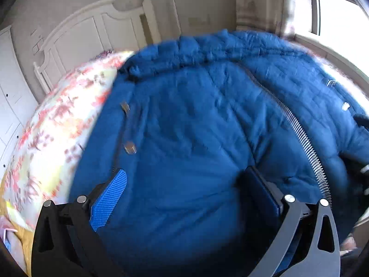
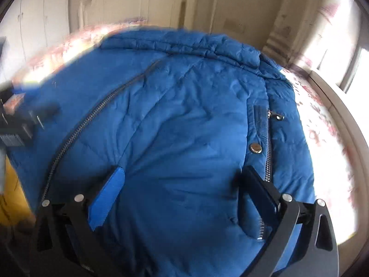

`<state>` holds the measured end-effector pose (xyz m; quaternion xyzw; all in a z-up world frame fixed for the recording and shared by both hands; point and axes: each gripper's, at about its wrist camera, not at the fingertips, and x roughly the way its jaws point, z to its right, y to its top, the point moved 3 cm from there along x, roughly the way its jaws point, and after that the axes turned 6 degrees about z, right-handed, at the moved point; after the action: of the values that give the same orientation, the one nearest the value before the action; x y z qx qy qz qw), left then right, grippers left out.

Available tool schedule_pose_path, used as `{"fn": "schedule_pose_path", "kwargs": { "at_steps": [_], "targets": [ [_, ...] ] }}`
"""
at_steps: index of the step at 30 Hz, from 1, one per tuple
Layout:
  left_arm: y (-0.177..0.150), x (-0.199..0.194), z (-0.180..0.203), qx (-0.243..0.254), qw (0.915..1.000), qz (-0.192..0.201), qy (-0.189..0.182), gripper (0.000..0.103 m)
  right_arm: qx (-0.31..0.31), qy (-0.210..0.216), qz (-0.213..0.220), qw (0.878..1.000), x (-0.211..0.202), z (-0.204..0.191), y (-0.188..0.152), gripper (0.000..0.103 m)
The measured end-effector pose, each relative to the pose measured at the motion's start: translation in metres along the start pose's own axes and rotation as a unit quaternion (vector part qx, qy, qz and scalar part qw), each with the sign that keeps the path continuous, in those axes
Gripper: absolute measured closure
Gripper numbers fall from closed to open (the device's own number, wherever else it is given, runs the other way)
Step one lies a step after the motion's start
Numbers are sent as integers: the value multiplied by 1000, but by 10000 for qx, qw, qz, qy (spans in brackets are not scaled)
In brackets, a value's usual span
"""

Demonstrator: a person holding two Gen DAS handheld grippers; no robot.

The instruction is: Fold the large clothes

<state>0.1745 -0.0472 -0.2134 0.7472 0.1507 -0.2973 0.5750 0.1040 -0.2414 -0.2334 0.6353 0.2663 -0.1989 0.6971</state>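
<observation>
A large blue quilted puffer jacket (image 1: 196, 127) lies spread on a bed, front side up, and fills both views. Its metal zipper (image 1: 299, 133) curves down the right side, and snap buttons (image 1: 130, 149) sit near the left edge. My left gripper (image 1: 185, 173) is open just above the jacket's lower part, with padded fabric bulging between its fingers. In the right wrist view the jacket (image 2: 184, 115) shows a pocket zipper (image 2: 268, 152) and a snap (image 2: 255, 148). My right gripper (image 2: 183, 170) is also open, low over the fabric. Both views are motion-blurred.
The bed has a floral sheet (image 1: 57, 127) (image 2: 327, 127) and a white headboard (image 1: 92, 27) by the wall. White cupboard doors (image 1: 9, 92) stand at the left and a bright window (image 1: 334, 7) at the right. Yellow fabric (image 2: 13, 196) lies at the near left. A dark blurred object (image 2: 20, 120) sits on the jacket's left.
</observation>
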Motion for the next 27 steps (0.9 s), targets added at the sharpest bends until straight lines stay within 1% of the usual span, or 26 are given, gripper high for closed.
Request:
{"fn": "schedule_pose_path", "kwargs": {
  "at_steps": [1, 2, 4, 7, 9, 10, 12, 13, 14, 16, 18, 19, 20, 21, 23, 25, 26, 27],
  "targets": [
    [-2, 0, -4, -131, 9998, 93, -89, 4, -2, 42, 40, 10000, 1, 1, 0, 2],
    [-2, 1, -5, -149, 9997, 86, -145, 4, -78, 46, 18, 10000, 2, 0, 2, 3],
    [0, 0, -5, -126, 9998, 9, -157, 4, -97, 22, -88, 9999, 2, 1, 6, 3],
    [-3, -8, -9, -153, 9997, -84, -147, 4, -9, -61, -115, 9999, -5, 1, 7, 3],
    [-11, -20, -17, -212, 9997, -75, -53, 4, 186, -190, 55, 9996, -19, 9, 4, 3],
    [-14, -28, -24, -246, 9997, 21, 68, 4, 249, -223, 119, 9994, -24, 13, 0, 3],
    [-28, -32, -40, -323, 9993, 43, 206, 4, 323, -407, 117, 9986, -29, 26, -11, 3],
    [-34, -30, -45, -417, 9991, 23, 76, 4, 433, -308, 74, 9986, -28, 33, -19, 3],
    [-36, -26, -51, -528, 9985, 93, -88, 4, 595, -111, 200, 9980, -28, 39, -26, 2],
    [-40, -27, -54, -565, 9981, 210, -157, 4, 530, -119, 326, 9980, -30, 37, -30, 2],
    [-39, -28, -52, -519, 9985, 169, -66, 4, 559, -229, 120, 9981, -29, 34, -26, 2],
    [-36, -32, -52, -583, 9983, 83, -42, 5, 593, -288, 3, 9978, -29, 33, -22, 3],
    [-33, -36, -51, -660, 9978, 80, -84, 5, 605, -370, -70, 9975, -31, 31, -18, 3],
    [-31, -39, -49, -698, 9974, 115, -145, 5, 547, -371, -5, 9978, -36, 25, -13, 3],
    [-24, -49, -39, -667, 9971, 202, -302, 5, 358, -168, 205, 9990, -40, 11, -3, 3],
    [-20, -53, -20, -489, 9974, 241, -463, 5, 53, 19, 385, 9992, -42, -14, 2, 3],
    [-20, -53, -7, -317, 9977, 282, -532, 5, -192, 153, 429, 9988, -40, -29, 3, 3],
    [-22, -52, 2, -175, 9980, 312, -516, 5, -496, 279, 381, 9977, -35, -45, 0, 3]
  ]
}}
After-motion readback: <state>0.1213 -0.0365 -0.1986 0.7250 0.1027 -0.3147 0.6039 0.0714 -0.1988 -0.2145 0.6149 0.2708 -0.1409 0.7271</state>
